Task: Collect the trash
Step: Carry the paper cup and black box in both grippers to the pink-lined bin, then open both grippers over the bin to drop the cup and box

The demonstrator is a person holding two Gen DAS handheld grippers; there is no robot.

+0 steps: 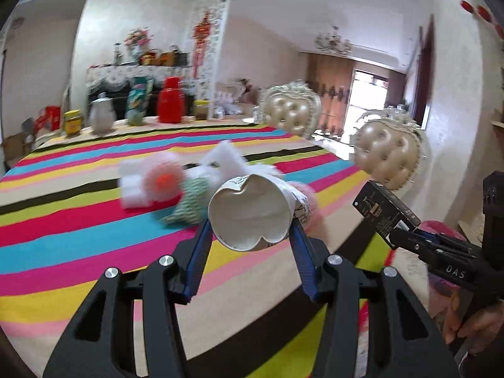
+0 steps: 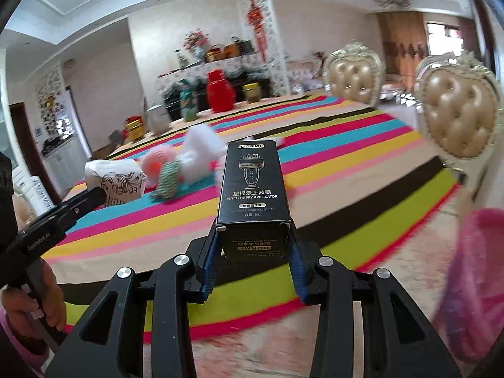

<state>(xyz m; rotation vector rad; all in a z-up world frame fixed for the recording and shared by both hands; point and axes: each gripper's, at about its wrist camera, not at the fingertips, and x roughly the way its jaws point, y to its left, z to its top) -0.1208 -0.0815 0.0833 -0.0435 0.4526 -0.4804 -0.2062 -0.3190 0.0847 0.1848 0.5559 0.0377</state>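
Observation:
My left gripper (image 1: 250, 236) is shut on a crumpled white paper cup (image 1: 252, 212), its open mouth facing the camera, held above the striped table. The cup also shows in the right wrist view (image 2: 115, 181). My right gripper (image 2: 253, 245) is shut on a black carton box (image 2: 253, 186) printed "DORMI", held upright over the table's near edge; it also shows in the left wrist view (image 1: 386, 208). More trash lies mid-table: white foam pieces (image 1: 134, 186), a green patterned wrapper (image 1: 189, 201) and white tissue (image 1: 225, 157).
The table has a bright striped cloth (image 1: 78, 220). A pink bag (image 2: 475, 271) hangs at the right edge. Two padded chairs (image 2: 456, 116) stand along the right side. A red jug (image 1: 171, 99), a kettle and jars stand at the far end.

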